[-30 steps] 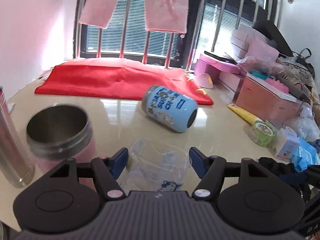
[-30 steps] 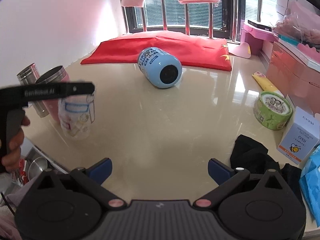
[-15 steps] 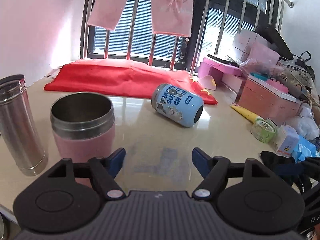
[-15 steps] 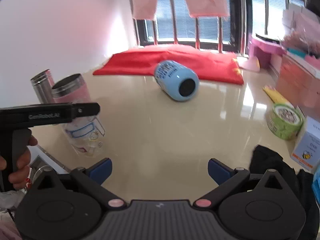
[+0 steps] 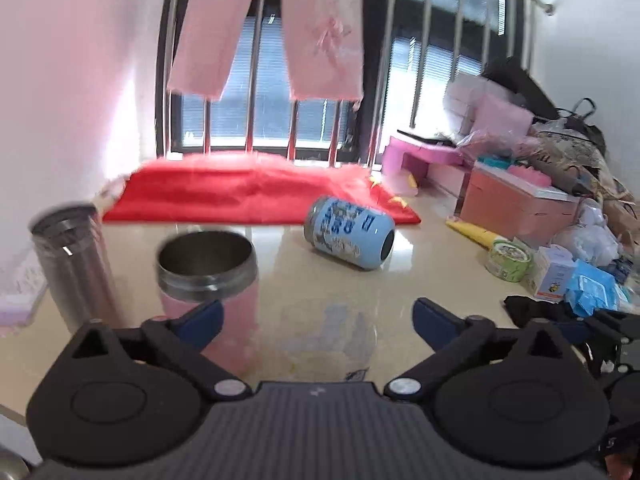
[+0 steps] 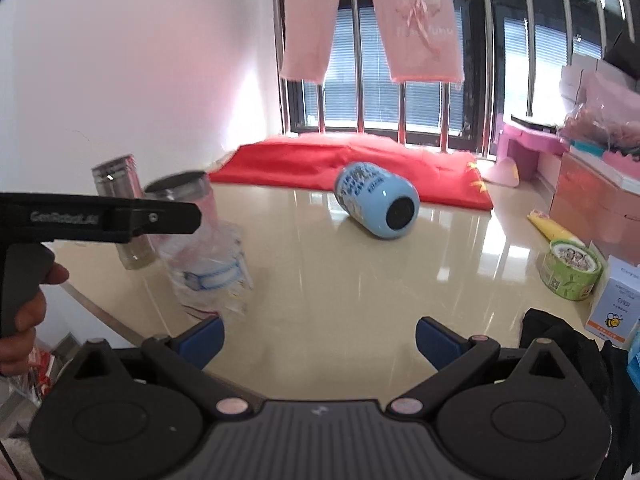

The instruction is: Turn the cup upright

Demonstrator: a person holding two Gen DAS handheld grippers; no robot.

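Observation:
A clear plastic cup (image 6: 212, 272) with a blue label stands on the beige table near its left edge, tilted and blurred. In the left wrist view it shows faintly (image 5: 328, 336) between my open left gripper's (image 5: 316, 322) fingers, not pinched. The left gripper also shows from the side in the right wrist view (image 6: 120, 216), above the clear cup. A light blue mug (image 5: 350, 238) lies on its side mid-table, also in the right wrist view (image 6: 376, 204), its mouth facing me. My right gripper (image 6: 318, 338) is open and empty near the table's front edge.
A pink steel-rimmed tumbler (image 5: 208, 276) and a steel flask (image 5: 76, 268) stand left of the clear cup. A red cloth (image 6: 348, 166) lies at the back. A green tape roll (image 6: 570, 264), small box (image 6: 618, 308), black cloth (image 6: 560, 332) and pink boxes (image 5: 516, 200) crowd the right side.
Both cameras have tilted up and drawn back. The left gripper has opened wider and risen off the clear cup, which now stands free but tilted on the table.

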